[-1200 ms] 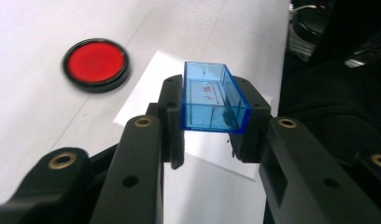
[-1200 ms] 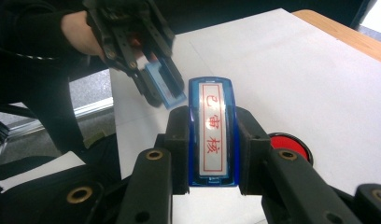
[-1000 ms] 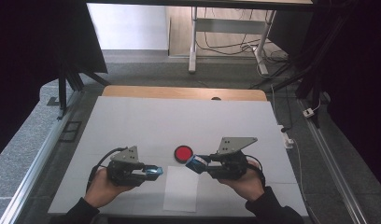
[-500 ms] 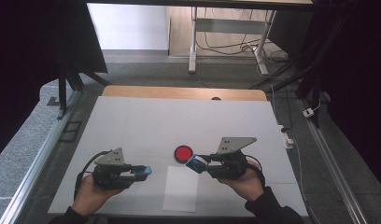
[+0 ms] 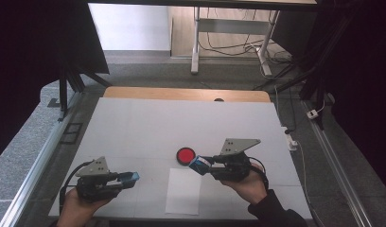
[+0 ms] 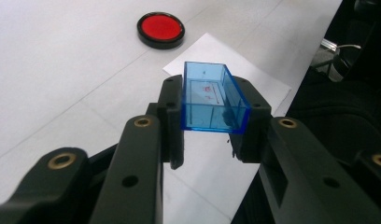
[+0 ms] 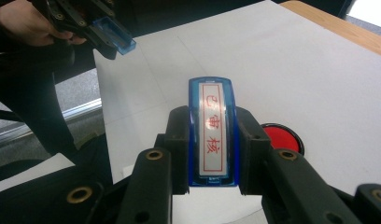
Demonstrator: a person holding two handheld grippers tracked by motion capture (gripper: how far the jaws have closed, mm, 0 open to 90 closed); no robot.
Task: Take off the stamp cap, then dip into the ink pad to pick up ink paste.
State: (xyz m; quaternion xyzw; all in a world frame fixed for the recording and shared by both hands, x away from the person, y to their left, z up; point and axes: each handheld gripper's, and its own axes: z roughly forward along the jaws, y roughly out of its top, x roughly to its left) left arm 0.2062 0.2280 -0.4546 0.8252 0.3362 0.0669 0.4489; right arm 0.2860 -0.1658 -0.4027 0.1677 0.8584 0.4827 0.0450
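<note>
Item: stamp (image 7: 211, 135), blue body with red-lettered label, clamped in the closed right gripper (image 5: 204, 164) just beside the red ink pad (image 5: 185, 155); its clear blue cap (image 6: 212, 97) is pinched in the closed left gripper (image 5: 129, 178), well off to the left. Paper (image 5: 183, 191) lies between them on the table (image 5: 148, 123). Handling: the stamp is best lowered flat onto the pad and pressed evenly, with the cap kept well aside.

Bright, even light on the white table (image 5: 148, 127), dark surroundings, soft shadows, near claw bodies blurred.
</note>
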